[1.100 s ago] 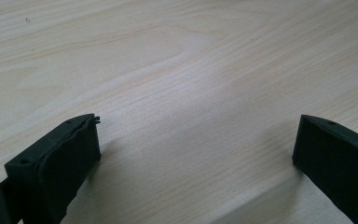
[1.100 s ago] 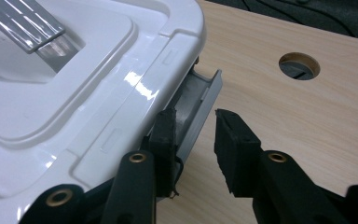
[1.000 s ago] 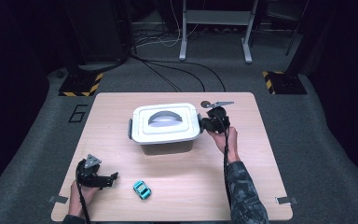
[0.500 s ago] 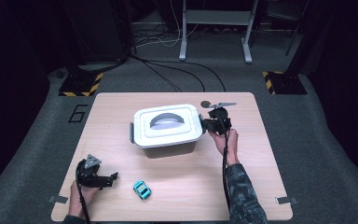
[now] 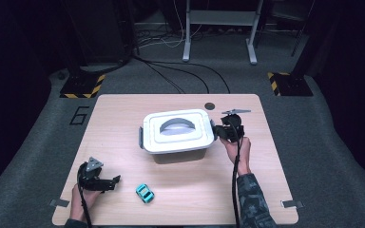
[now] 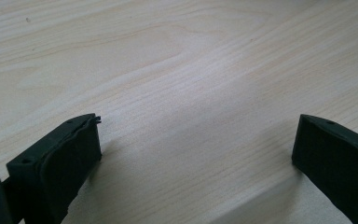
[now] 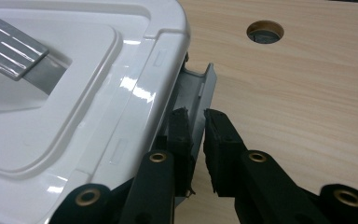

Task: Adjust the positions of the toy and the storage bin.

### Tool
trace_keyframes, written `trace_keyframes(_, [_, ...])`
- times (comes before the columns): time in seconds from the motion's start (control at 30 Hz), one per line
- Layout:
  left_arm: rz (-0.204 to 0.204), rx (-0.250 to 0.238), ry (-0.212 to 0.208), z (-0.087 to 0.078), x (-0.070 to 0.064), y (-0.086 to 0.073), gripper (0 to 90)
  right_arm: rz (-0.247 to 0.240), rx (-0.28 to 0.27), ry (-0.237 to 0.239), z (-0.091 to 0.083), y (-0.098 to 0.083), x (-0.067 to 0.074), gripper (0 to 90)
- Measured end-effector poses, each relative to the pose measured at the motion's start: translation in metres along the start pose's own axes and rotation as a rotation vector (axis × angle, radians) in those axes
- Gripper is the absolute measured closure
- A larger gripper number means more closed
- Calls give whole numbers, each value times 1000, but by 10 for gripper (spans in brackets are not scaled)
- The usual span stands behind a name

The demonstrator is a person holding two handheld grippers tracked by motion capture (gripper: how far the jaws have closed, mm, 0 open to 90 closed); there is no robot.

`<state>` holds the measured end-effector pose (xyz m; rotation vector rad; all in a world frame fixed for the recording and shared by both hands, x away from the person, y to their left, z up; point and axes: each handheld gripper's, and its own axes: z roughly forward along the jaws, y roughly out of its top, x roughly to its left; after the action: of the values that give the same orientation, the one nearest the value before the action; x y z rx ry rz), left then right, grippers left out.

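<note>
With the right gripper (image 7: pixel 193 119) clenched on the latch (image 7: pixel 198 100) at the box's (image 5: pixel 178 142) three o'clock, swing it outward smoothly.

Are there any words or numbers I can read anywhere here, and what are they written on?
"6" on the grey floor left of the table.
No readable words show on the white box, the toy car or the right gripper.

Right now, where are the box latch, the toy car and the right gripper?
latch (image 7: pixel 196 100): right gripper view, its grey flap.
toy car (image 5: pixel 144 193): high view, its roof.
right gripper (image 7: pixel 195 122): right gripper view, between the fingertips.
</note>
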<state>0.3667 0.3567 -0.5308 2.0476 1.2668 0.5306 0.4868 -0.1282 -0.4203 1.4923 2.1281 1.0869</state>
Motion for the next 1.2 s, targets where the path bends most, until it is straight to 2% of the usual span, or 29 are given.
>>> trace_keyframes(0.3, [-1, 0, 1, 0, 0, 0, 9, 46, -15, -5, -11, -10, -7, 813])
trace_keyframes(0.8, [-1, 0, 1, 0, 0, 0, 9, 26, 4, -35, -33, -23, -20, 802])
trace_keyframes(0.87, [0, 0, 0, 0, 0, 0, 9, 6, 2, -44, -36, -23, -23, 697])
trace_keyframes(0.93, [-1, 0, 1, 0, 0, 0, 9, 2, 6, -41, -38, -22, -25, 669])
trace_keyframes(0.97, [0, 0, 0, 0, 0, 0, 9, 0, 0, -45, -43, -21, -27, 586])
trace_keyframes(1.03, [0, 0, 0, 0, 0, 0, 9, -21, -6, -47, -49, -19, -30, 511])
trace_keyframes(1.07, [0, 0, 0, 0, 0, 0, 9, -21, -6, -47, -49, -19, -30, 511])
trace_keyframes(1.1, [-1, 1, -1, 0, 0, 0, 9, -49, -15, -59, -56, -17, -31, 422])
trace_keyframes(1.13, [-1, 1, -1, 0, 0, 0, 9, -49, -15, -59, -56, -17, -31, 422])
trace_keyframes(1.2, [-1, 0, 0, 0, 0, 0, 9, -85, -25, -52, -63, -14, -29, 328])
